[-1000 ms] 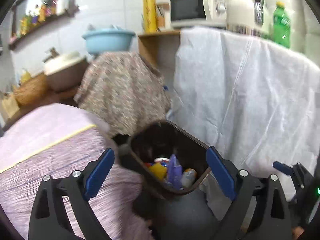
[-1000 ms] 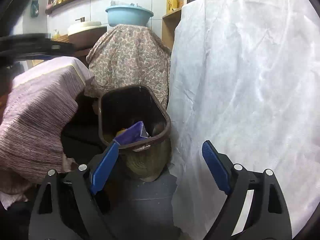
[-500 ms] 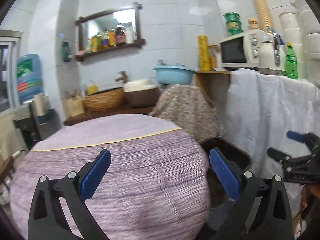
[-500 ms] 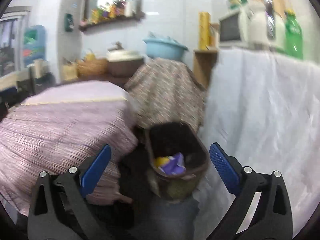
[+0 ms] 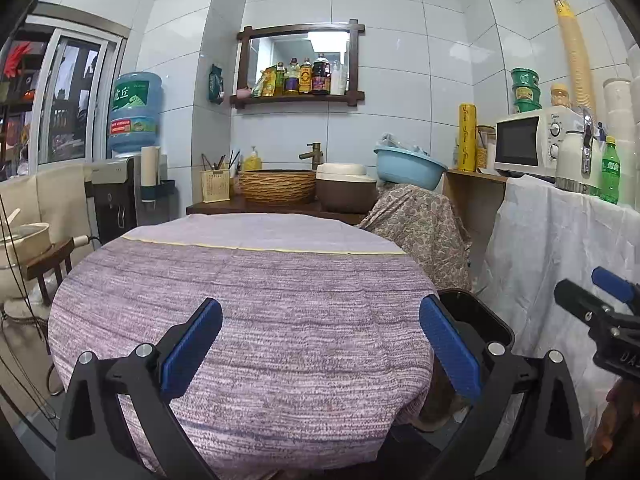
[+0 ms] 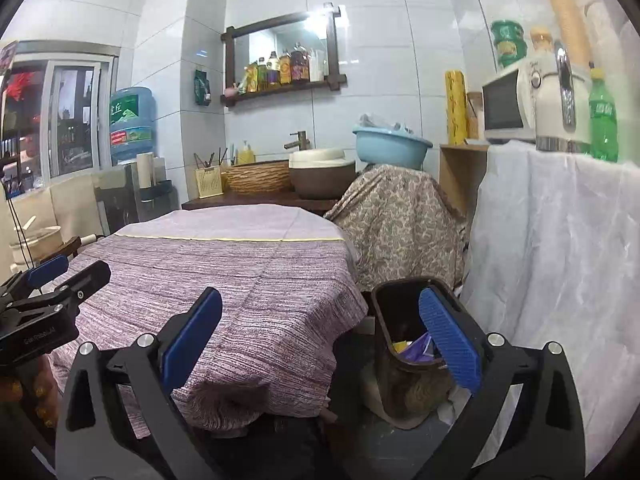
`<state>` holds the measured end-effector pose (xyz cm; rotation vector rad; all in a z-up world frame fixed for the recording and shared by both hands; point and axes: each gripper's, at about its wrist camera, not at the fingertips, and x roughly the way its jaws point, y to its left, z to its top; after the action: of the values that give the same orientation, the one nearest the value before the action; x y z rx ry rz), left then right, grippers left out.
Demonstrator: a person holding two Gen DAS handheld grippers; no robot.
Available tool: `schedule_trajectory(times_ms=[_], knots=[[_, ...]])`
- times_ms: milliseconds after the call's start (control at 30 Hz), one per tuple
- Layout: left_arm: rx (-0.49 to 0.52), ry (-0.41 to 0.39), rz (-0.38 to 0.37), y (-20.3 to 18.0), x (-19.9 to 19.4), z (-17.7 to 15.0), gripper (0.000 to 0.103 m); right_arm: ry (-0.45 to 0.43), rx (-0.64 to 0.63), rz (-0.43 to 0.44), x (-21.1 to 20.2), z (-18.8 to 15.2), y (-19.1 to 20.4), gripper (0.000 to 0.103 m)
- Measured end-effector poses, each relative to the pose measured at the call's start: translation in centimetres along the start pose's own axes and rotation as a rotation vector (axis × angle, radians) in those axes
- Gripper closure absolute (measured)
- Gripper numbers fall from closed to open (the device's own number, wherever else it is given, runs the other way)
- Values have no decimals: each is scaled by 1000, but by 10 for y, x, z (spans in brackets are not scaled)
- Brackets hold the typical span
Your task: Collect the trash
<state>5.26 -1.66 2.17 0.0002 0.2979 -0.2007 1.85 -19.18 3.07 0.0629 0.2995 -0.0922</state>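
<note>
The left gripper point(image 5: 320, 344) is held level with its blue fingers point(image 5: 192, 346) spread wide and nothing between them. The right gripper point(image 6: 320, 344) is held the same way, wide and bare.

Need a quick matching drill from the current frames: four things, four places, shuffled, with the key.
Things:
1. trash bin
2. blue basin
3. microwave
4. sauce bottles

Places:
A. on the dark wooden wall shelf
B. on the floor between the round table and the white-draped counter
C. on top of the floral-covered stand
D. on the wooden counter beside the yellow roll

Pairs: 1-B, 2-C, 3-D, 4-A

Both the left tool and the right tool are open and hold nothing.
</note>
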Motion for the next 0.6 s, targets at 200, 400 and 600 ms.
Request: schedule_trajectory(times_ms=[200,400,600], knots=[[0,-12,7,1,-1,0,5,-26,-7,33,-9,6,5,6],[-9,-22,12,2,-1,1,5,-29,0,36,-9,5,4,6],[-8,-25,12,3,-1,1,5,-37,3,24,-9,5,-2,6]])
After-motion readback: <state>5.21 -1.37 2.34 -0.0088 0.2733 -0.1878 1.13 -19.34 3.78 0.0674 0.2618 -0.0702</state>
